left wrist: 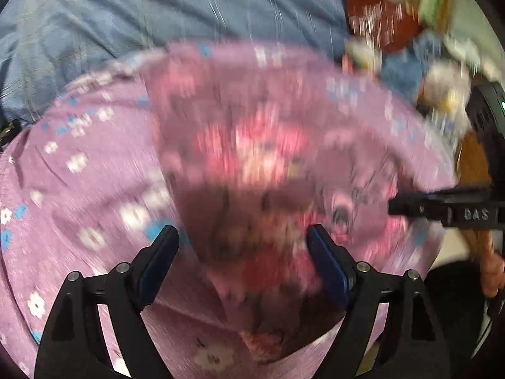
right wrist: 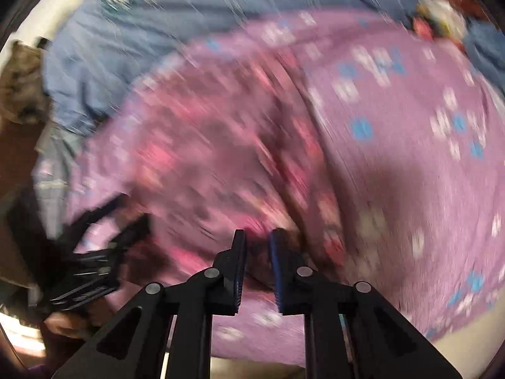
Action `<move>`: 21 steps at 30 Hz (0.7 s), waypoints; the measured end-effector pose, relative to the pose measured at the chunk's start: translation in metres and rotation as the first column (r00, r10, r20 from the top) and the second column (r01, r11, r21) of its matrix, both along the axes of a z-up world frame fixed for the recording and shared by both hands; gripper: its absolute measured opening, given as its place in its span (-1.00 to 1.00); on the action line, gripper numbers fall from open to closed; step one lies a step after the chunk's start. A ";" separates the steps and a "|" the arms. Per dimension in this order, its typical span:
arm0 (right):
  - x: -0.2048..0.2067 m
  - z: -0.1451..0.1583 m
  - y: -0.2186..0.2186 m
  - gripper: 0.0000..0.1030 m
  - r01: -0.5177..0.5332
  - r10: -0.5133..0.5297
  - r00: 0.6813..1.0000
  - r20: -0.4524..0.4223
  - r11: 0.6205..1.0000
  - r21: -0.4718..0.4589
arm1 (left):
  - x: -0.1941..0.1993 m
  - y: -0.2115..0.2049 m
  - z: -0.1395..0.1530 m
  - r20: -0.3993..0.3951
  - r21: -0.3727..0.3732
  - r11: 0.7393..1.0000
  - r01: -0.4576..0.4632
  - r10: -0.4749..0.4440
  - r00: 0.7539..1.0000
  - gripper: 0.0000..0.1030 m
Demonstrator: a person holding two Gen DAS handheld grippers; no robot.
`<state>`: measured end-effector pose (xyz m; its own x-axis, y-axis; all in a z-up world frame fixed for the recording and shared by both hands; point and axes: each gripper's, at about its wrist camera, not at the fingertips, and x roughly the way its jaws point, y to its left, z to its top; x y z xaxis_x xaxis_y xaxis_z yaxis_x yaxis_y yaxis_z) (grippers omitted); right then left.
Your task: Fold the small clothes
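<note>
A purple garment (left wrist: 252, 145) printed with white, blue and pink flowers lies spread on a blue sheet, with a pink-patterned fold running down its middle; both views are motion-blurred. My left gripper (left wrist: 243, 237) hovers over that fold, jaws wide apart and nothing between them. From the right edge my right gripper (left wrist: 394, 207) reaches in to the garment's side. In the right wrist view the right gripper (right wrist: 258, 237) has its jaws nearly together, pinching a ridge of the garment (right wrist: 378, 158). The left gripper (right wrist: 123, 218) appears there as a dark blur at the left.
The blue sheet (left wrist: 157, 9) extends beyond the garment at the top of both views (right wrist: 157, 25). A red cloth (left wrist: 378, 22) and a heap of small clothes (left wrist: 442, 85) lie at the top right. A hand (left wrist: 492, 268) shows at the right edge. A brown object (right wrist: 22, 79) sits far left.
</note>
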<state>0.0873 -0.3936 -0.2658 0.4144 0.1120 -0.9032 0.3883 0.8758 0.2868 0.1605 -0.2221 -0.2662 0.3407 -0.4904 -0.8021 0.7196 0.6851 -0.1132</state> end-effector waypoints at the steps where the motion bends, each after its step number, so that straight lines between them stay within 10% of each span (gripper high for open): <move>1: -0.002 -0.002 -0.001 -0.74 0.011 -0.011 1.000 0.023 1.000 0.004 | -0.002 0.002 -0.001 0.017 -0.015 1.000 0.000 0.000 1.000 0.67; 6: 0.002 0.032 0.009 -0.57 -0.001 0.002 1.000 0.022 0.999 -0.032 | 0.004 0.019 0.019 0.039 -0.080 0.996 -0.031 0.035 0.999 0.67; 11: -0.011 0.082 0.028 -0.44 0.026 0.001 0.974 0.227 0.993 -0.116 | 0.008 0.048 0.054 0.151 -0.188 0.976 -0.113 0.142 0.978 0.67; 21: -0.003 0.107 0.066 -0.31 0.036 0.021 0.932 0.362 0.988 -0.151 | 0.020 0.080 0.072 0.214 -0.202 0.950 -0.238 0.280 0.936 0.67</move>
